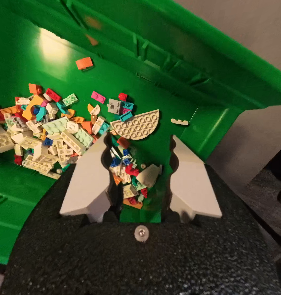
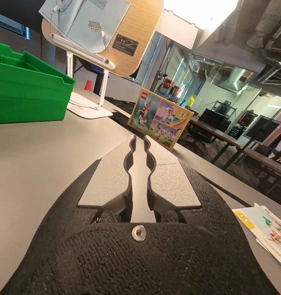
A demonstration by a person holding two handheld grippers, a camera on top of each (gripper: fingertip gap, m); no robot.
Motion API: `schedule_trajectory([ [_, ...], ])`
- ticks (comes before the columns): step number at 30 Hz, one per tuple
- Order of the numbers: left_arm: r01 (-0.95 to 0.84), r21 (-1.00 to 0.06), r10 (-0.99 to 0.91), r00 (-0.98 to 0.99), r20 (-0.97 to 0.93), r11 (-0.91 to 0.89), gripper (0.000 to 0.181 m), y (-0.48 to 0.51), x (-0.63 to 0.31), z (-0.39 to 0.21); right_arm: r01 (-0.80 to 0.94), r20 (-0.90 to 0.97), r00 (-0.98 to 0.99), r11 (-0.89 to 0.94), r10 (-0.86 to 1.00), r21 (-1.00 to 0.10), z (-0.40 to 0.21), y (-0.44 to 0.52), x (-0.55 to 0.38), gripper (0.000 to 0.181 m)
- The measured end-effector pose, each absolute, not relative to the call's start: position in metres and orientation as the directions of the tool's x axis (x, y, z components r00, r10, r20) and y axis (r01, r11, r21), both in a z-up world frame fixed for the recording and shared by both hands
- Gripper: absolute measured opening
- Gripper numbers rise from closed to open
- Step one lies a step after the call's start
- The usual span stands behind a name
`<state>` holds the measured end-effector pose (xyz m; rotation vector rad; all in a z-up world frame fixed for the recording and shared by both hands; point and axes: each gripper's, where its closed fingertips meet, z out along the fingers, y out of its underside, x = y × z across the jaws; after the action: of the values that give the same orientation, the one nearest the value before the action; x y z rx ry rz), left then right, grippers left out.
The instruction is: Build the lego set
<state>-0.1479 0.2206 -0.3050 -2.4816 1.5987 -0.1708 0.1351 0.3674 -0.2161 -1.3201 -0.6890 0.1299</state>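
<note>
In the left wrist view a green bin (image 1: 104, 83) holds a pile of loose lego pieces (image 1: 45, 135) in white, orange, teal, red and mint. A tan half-round studded plate (image 1: 136, 124) lies just beyond my left gripper (image 1: 140, 138), which is open and empty over a smaller heap of pieces (image 1: 130, 178) lying between its fingers. An orange piece (image 1: 84, 63) lies alone farther back. In the right wrist view my right gripper (image 2: 140, 138) hangs low over the grey table (image 2: 40, 151), its jaws nearly closed with a narrow gap and nothing between them.
The green bin (image 2: 24, 95) stands at the left of the right wrist view. A white stand holding an open booklet (image 2: 88, 32) is behind it. The lego box (image 2: 159, 118) stands upright ahead. Instruction booklets (image 2: 267, 229) lie at the right near the table edge.
</note>
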Motion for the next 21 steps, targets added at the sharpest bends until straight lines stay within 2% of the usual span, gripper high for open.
schedule_trajectory([
  [3, -0.942, -0.222, -0.960, 0.273, -0.063, -0.253, 0.079, 0.223, -0.151, -0.308, 0.291, 0.390, 0.795, 0.272, 0.464, -0.917, -0.216, 0.367, 0.135, 0.007],
  [7, -0.976, -0.211, -0.983, 0.094, -0.156, -0.059, 0.071, 0.229, -0.147, -0.312, 0.298, 0.397, 0.791, 0.272, 0.467, -0.915, -0.217, 0.367, 0.134, 0.008],
  [11, -0.984, -0.177, -0.994, 0.050, -0.093, -0.032, 0.066, 0.230, -0.144, -0.316, 0.308, 0.406, 0.785, 0.273, 0.468, -0.911, -0.218, 0.367, 0.132, 0.007],
  [14, -0.992, -0.122, -0.996, -0.023, -0.089, 0.033, 0.052, 0.234, -0.147, -0.319, 0.311, 0.409, 0.783, 0.275, 0.469, -0.910, -0.218, 0.367, 0.131, 0.007],
  [17, -0.996, -0.039, -0.991, -0.081, -0.103, 0.086, 0.051, 0.236, -0.153, -0.320, 0.313, 0.410, 0.781, 0.273, 0.470, -0.909, -0.219, 0.367, 0.131, 0.008],
  [21, -0.996, -0.010, -0.992, -0.090, -0.090, 0.091, 0.053, 0.238, -0.156, -0.321, 0.318, 0.414, 0.779, 0.272, 0.470, -0.908, -0.219, 0.367, 0.131, 0.007],
])
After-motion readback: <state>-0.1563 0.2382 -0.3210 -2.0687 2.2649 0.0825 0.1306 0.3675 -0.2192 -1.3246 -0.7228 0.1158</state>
